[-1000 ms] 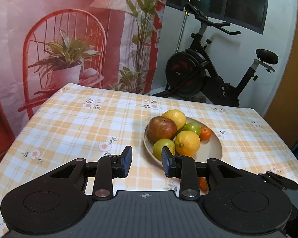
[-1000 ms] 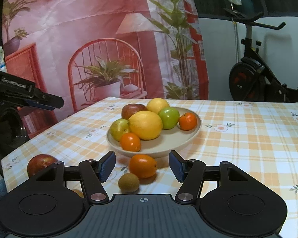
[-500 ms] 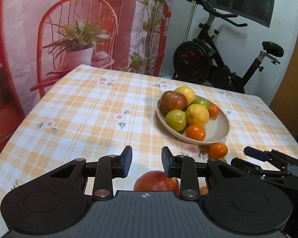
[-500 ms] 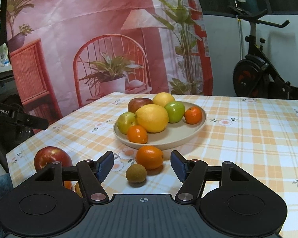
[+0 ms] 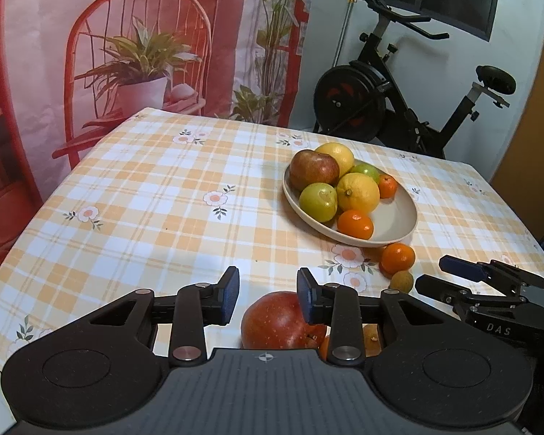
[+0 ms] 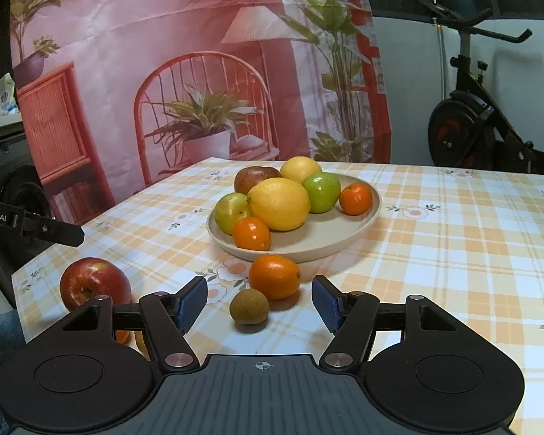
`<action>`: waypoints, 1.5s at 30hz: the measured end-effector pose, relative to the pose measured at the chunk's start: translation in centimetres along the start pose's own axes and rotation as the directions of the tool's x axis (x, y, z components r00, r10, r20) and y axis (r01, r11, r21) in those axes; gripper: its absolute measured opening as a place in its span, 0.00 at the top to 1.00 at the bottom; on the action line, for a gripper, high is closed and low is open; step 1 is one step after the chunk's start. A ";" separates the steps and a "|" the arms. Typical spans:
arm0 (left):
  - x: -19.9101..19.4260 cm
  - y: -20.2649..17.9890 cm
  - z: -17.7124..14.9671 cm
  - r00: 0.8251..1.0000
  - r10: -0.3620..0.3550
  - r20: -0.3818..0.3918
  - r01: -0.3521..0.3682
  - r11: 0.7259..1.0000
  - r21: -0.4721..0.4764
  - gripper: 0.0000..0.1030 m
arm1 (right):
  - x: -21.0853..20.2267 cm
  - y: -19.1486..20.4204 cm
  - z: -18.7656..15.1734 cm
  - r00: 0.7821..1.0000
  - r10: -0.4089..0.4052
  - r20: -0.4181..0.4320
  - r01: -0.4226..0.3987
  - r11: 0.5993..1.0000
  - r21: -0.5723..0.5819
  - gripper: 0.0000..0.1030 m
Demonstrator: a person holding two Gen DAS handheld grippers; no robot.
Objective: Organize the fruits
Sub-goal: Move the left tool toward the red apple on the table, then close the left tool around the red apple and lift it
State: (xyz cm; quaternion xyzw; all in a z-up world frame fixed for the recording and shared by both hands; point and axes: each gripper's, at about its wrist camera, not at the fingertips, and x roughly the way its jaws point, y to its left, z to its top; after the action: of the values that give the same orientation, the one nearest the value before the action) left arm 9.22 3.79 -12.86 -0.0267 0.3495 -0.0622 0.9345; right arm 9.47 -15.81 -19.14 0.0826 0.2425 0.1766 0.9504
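A beige plate point(image 5: 399, 217) point(image 6: 344, 239) holds a red apple, lemons, green fruits and small oranges. On the cloth before it lie a loose orange point(image 5: 398, 257) point(image 6: 275, 276), a small brown kiwi point(image 5: 402, 281) point(image 6: 249, 306) and a red apple point(image 5: 279, 322) point(image 6: 92, 282). My left gripper point(image 5: 268, 295) is open and empty, the red apple just beyond and below its fingers. My right gripper point(image 6: 259, 302) is open and empty, the kiwi and orange just ahead between its fingers; it also shows in the left wrist view point(image 5: 464, 272).
More orange fruit point(image 5: 366, 337) lies partly hidden behind the left gripper's finger. The checked tablecloth point(image 5: 163, 199) ends near both grippers. An exercise bike point(image 5: 380, 98) and a printed backdrop point(image 5: 127, 54) stand behind the table.
Both grippers have drawn back toward the near table edge. The left view now shows the red apple under its fingers; the right gripper's fingers stay open around the kiwi and orange.
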 end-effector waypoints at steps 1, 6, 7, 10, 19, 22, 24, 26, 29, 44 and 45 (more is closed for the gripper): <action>0.0 0.0 0.0 1.000 0.001 -0.001 -0.001 1.000 -0.001 0.55 | 0.0 0.0 0.0 1.000 0.000 -0.001 0.000 1.000 0.001 0.41; 0.0 -0.1 -0.3 1.000 -0.006 -0.009 0.006 1.000 0.013 0.54 | 0.1 0.0 -0.1 1.000 0.003 -0.005 -0.003 1.000 0.001 0.41; 0.0 -0.2 -0.3 1.000 -0.008 -0.013 0.008 1.000 0.017 0.54 | 0.2 0.0 -0.1 1.000 0.003 -0.005 -0.003 1.000 0.001 0.41; 0.2 -0.3 -0.6 1.000 -0.011 -0.029 0.012 0.999 0.031 0.54 | 0.2 0.0 -0.1 1.000 0.003 -0.005 -0.003 1.000 0.001 0.41; 0.6 -0.9 -1.0 0.998 -0.018 -0.065 0.023 0.997 0.069 0.50 | 0.2 0.0 -0.1 1.000 0.003 -0.005 -0.003 1.000 0.001 0.41; 0.9 -1.0 -1.2 0.997 -0.004 -0.077 0.010 0.997 0.081 0.50 | 0.2 0.0 -0.1 1.000 0.004 -0.006 -0.004 1.000 0.002 0.41; 0.9 -0.9 -1.3 0.997 0.001 -0.079 0.006 0.997 0.080 0.49 | 0.2 0.0 -0.1 1.000 0.004 -0.006 -0.004 1.000 0.002 0.41; 0.9 -0.8 -1.2 0.997 0.000 -0.079 0.006 0.997 0.077 0.49 | 0.2 0.0 -0.1 1.000 0.003 -0.005 -0.003 1.000 0.002 0.41; 0.9 -0.8 -1.2 0.997 0.000 -0.078 0.005 0.997 0.075 0.49 | 0.2 0.0 0.0 1.000 0.003 -0.005 -0.003 1.000 0.001 0.41; 1.8 2.8 0.2 0.998 -0.012 -0.064 0.006 0.996 -0.085 0.46 | 0.5 0.1 -0.3 1.000 -0.004 -0.017 0.004 1.000 0.000 0.41; 1.9 3.1 0.3 0.998 -0.012 -0.064 0.006 0.995 -0.097 0.46 | 0.5 0.1 -0.3 1.000 -0.005 -0.019 0.005 1.000 0.001 0.41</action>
State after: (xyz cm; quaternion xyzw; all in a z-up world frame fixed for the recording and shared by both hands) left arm 11.13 6.62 -14.19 -0.0714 0.3820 -0.0502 0.9200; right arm 9.73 -15.52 -19.61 0.0809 0.2518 0.1746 0.9485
